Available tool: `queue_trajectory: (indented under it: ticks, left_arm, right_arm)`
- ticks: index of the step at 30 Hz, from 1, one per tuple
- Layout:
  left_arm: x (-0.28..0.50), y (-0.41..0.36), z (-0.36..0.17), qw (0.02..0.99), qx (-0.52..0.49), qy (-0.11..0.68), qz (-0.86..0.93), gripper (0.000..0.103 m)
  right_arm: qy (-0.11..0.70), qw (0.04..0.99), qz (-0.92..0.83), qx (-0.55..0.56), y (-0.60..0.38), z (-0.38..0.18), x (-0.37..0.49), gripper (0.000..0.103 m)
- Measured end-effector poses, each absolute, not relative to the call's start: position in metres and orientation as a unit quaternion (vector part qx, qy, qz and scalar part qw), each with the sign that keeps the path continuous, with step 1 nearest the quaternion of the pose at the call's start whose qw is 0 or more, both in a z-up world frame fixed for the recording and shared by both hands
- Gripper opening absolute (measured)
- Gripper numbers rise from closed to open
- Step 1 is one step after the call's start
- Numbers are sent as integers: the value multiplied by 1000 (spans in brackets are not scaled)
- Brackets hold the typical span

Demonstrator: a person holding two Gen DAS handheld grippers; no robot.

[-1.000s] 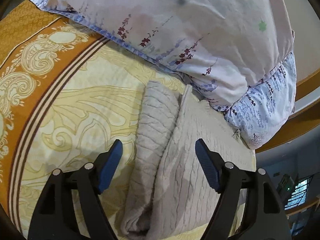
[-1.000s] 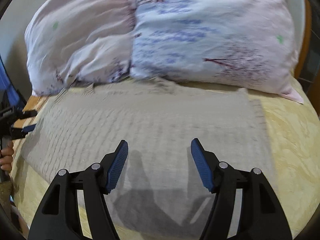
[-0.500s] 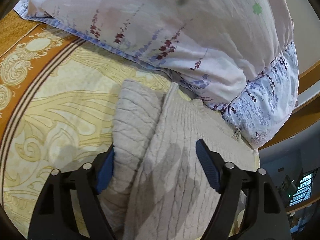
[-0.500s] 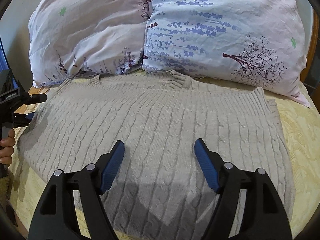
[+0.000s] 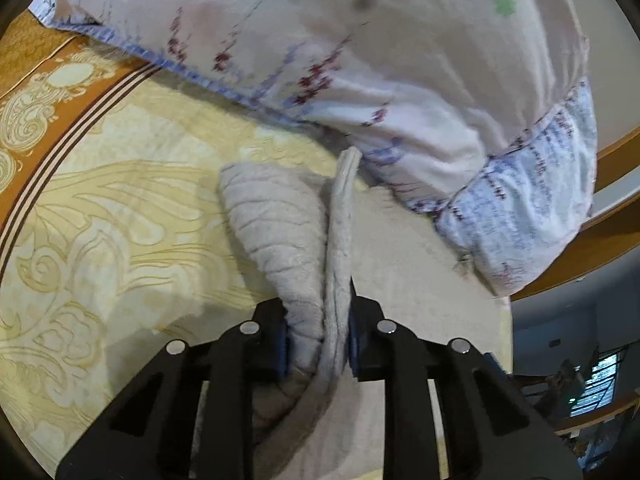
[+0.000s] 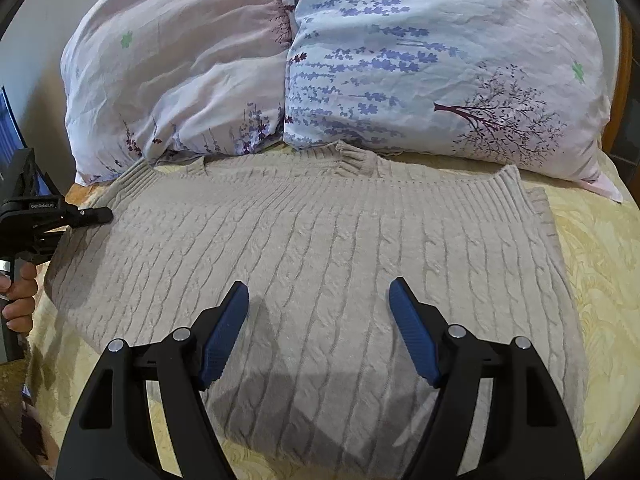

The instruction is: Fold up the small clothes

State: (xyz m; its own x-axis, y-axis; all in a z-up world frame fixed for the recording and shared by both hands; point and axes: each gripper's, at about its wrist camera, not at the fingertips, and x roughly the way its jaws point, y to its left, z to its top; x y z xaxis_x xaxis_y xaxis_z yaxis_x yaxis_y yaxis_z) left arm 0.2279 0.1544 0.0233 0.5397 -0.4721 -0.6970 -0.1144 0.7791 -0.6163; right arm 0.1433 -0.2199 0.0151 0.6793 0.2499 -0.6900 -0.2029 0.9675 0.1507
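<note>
Sweater (image 6: pixel 320 264) lay flat on the bed (image 6: pixel 592 264), neck toward the pillows (image 6: pixel 360 60). Our left gripper (image 5: pixel 318 344) was closing on its bunched sleeve edge, knit pinched between the pads. Our right gripper (image 6: pixel 318 332) hovered wide over the body, holding nothing.

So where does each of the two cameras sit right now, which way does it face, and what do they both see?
Left wrist: on the left gripper, looking down along its fingers at the sweater edge bunched between the closing jaws; bedspread and pillow beyond.
Right wrist: on the right gripper, jaws open above the spread sweater, facing the two pillows; the left gripper and a hand show at the left edge.
Shared: sweater, pillows, bedspread, left gripper.
</note>
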Motion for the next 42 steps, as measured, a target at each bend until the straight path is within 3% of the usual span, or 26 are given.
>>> queue_trajectory:
  ticks: [10, 20, 26, 32, 38, 40, 42]
  left_arm:
    - [223, 120, 70, 818, -360, 422, -154, 19]
    - [239, 21, 97, 792, -376, 415, -242, 18]
    - [251, -65, 86, 766, -369, 438, -293, 17]
    - [255, -136, 41, 736, -340, 499, -306, 18]
    - [246, -135, 49, 706, -342, 488, -384, 38]
    - [240, -116, 65, 727, -332, 467, -377, 56]
    - [234, -91, 78, 769, -299, 447, -344, 60]
  right_arm:
    - [362, 922, 121, 63, -249, 26, 131, 74]
    - [344, 928, 115, 81, -278, 29, 123, 74]
    - [339, 931, 96, 97, -309, 27, 114, 74]
    - [340, 931, 69, 115, -345, 25, 104, 74]
    - [328, 926, 81, 171, -381, 33, 99, 74]
    - [325, 916, 107, 208, -391, 36, 103, 74]
    - [331, 899, 145, 248, -398, 36, 110, 74]
